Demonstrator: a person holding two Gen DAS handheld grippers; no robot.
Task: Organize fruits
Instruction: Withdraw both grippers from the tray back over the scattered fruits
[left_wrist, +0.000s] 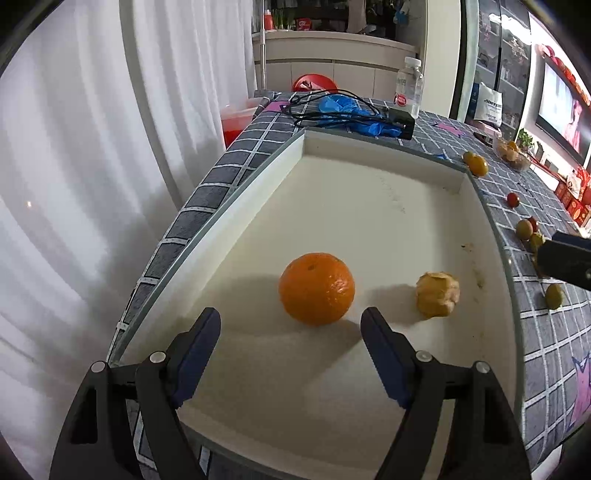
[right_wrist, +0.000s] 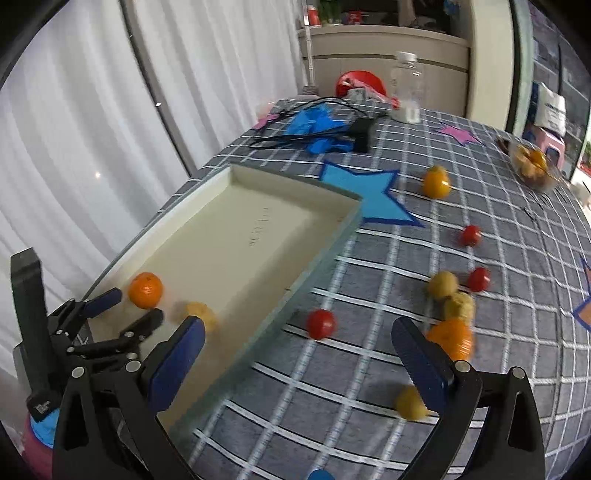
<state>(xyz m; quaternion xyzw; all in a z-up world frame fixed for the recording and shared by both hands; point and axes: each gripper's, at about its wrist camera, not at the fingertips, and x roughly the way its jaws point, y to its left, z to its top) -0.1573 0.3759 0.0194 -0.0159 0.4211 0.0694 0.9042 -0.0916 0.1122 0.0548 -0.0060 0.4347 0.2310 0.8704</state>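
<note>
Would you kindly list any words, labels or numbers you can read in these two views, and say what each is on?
None can be read for certain.
White bag: dark print, too blurred.
Water bottle: red and white label, too small.
White tray: faint marks on its floor, illegible.
Red boxes: print too small.

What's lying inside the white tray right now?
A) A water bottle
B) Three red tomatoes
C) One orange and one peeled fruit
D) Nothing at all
C: in the left wrist view the white tray holds one whole orange and, a little apart from it, a peeled fruit; the tomatoes and the bottle are outside it, on the tablecloth.
</note>
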